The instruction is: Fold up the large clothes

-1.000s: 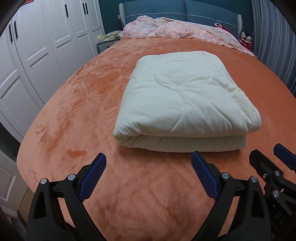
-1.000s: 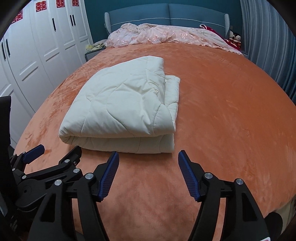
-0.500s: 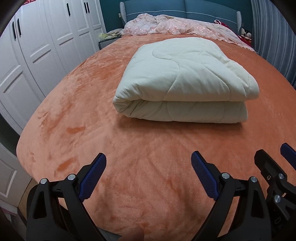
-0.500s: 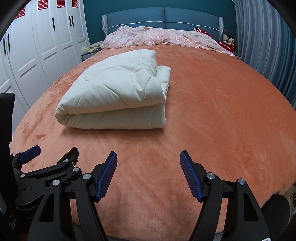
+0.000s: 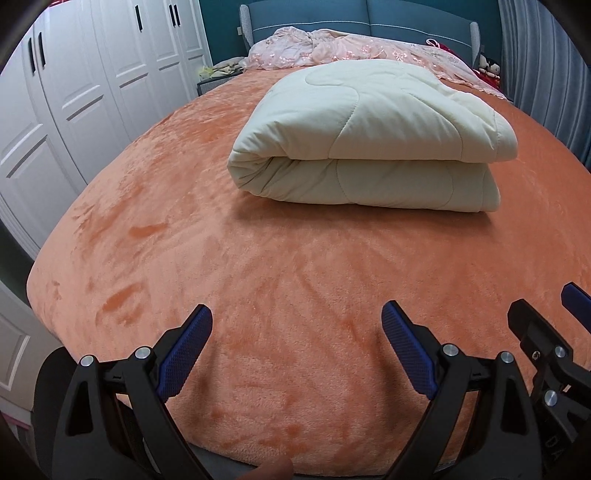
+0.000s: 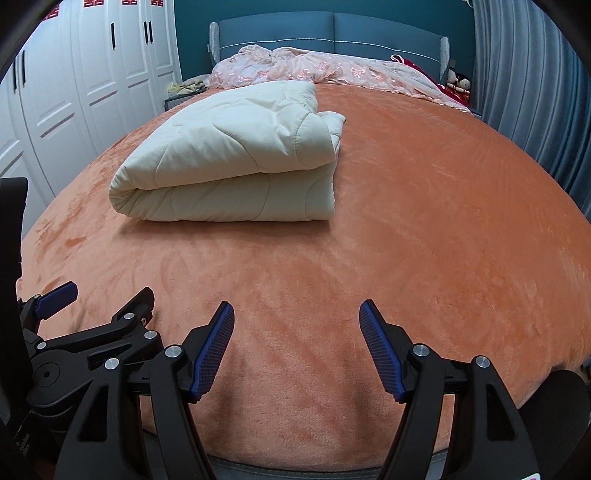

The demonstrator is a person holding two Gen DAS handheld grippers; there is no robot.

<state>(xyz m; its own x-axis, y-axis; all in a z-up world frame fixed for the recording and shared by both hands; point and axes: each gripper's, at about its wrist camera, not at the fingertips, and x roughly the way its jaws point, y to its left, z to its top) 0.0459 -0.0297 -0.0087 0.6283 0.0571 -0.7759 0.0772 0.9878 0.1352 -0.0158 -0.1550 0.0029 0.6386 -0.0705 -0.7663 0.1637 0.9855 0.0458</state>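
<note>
A cream quilted comforter (image 5: 369,147) (image 6: 229,162) lies folded into a thick stack on the orange bedspread (image 5: 258,258) (image 6: 424,221). Its rolled fold faces me and its layered edges are on the right. My left gripper (image 5: 297,325) hovers open over the near edge of the bed, well short of the comforter, with nothing between its blue pads. My right gripper (image 6: 297,317) is open beside it, also empty and clear of the comforter. Each gripper shows at the edge of the other's view, the right one (image 5: 554,332) and the left one (image 6: 74,314).
White wardrobe doors (image 5: 92,92) (image 6: 74,74) line the left side. A pink lace cover (image 5: 351,48) (image 6: 332,70) lies crumpled against the blue headboard (image 6: 332,33). Grey-blue curtains (image 6: 528,92) hang on the right. A small nightstand (image 5: 214,77) stands at the far left corner.
Both grippers have drawn back and sunk toward the foot of the bed, so the comforter sits farther off and is seen from lower. Both stayed open.
</note>
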